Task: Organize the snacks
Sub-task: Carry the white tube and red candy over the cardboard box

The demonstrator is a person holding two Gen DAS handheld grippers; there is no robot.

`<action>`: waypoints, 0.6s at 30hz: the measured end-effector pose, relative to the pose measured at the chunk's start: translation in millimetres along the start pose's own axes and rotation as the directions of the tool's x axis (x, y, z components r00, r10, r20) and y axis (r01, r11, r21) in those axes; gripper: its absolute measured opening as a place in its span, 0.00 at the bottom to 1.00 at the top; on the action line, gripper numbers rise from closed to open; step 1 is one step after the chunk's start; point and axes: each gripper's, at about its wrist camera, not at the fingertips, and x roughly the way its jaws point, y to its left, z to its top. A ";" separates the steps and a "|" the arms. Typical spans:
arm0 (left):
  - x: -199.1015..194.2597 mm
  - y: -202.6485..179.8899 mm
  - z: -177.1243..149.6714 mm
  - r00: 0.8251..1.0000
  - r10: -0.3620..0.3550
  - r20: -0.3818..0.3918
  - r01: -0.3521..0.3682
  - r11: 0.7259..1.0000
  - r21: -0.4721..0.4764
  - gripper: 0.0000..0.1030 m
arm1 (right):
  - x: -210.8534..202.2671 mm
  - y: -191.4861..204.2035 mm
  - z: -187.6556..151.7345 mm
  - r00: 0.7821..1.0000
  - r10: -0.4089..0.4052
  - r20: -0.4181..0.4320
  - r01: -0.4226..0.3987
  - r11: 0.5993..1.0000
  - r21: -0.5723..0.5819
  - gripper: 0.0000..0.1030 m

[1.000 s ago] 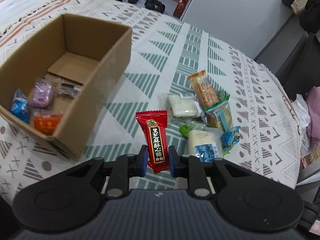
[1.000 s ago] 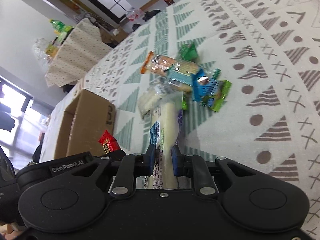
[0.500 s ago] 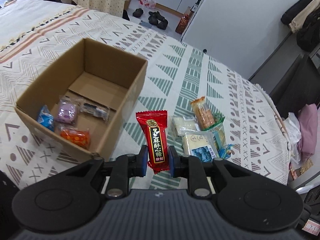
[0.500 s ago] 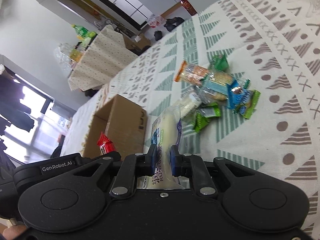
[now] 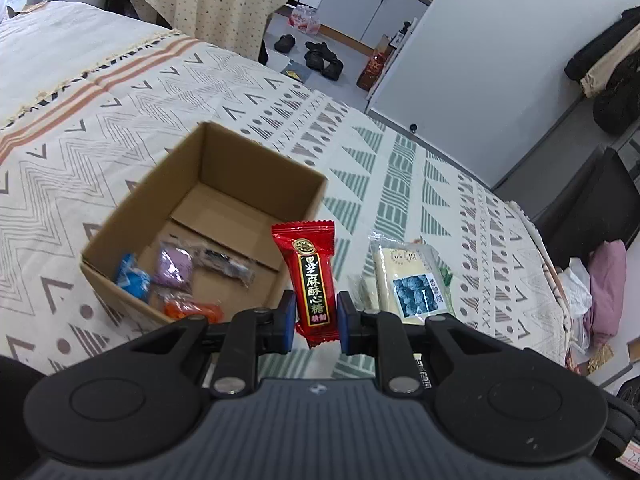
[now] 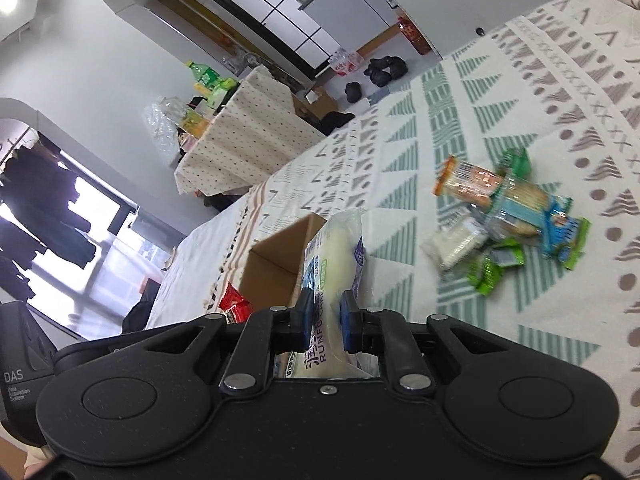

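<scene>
Left tool [image 5: 316,322]: clamped on the red candy packet [image 5: 313,280], packet upright between the blue pads. Right tool [image 6: 324,320]: clamped on the white bread pack [image 6: 334,276], pack sticking forward out of the jaws.

Change over the last second: both tools have lifted off the bed [image 5: 120,128] with their loads. In the left view the cardboard box [image 5: 224,176] has shrunk and slid under the candy, so the packet now sits above the box's near-right corner. My read: pick is done, this is carry phase, drop into the box comes next for both.

Box contents, left view only: blue, purple, orange and one dark-printed packet on the floor near its front wall. Right view can't see inside, only an outer wall and the open top edge.

Right view only: the remaining snack pile [image 6: 508,224], well right of the box, still to sort. Left view catches just the bread pack right of the box.
</scene>
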 end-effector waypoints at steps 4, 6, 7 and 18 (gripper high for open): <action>-0.5 14.7 13.7 1.000 0.001 0.004 -0.001 1.000 -0.025 0.19 | 8.5 17.4 2.6 1.000 0.016 0.000 -0.016 1.000 -0.016 0.14; -0.2 21.4 20.6 1.000 0.001 0.005 -0.001 0.999 -0.036 0.19 | 13.3 24.9 4.6 1.000 0.017 -0.002 -0.017 1.000 -0.022 0.14; -0.1 24.5 24.4 1.000 0.000 0.006 0.000 0.999 -0.041 0.19 | 16.0 28.6 5.6 1.000 0.018 -0.002 -0.018 1.000 -0.023 0.14; 11.3 58.6 59.6 1.000 -0.011 -0.016 0.010 0.995 -0.102 0.19 | 42.6 61.4 13.8 1.000 -0.020 -0.018 0.019 0.999 -0.038 0.14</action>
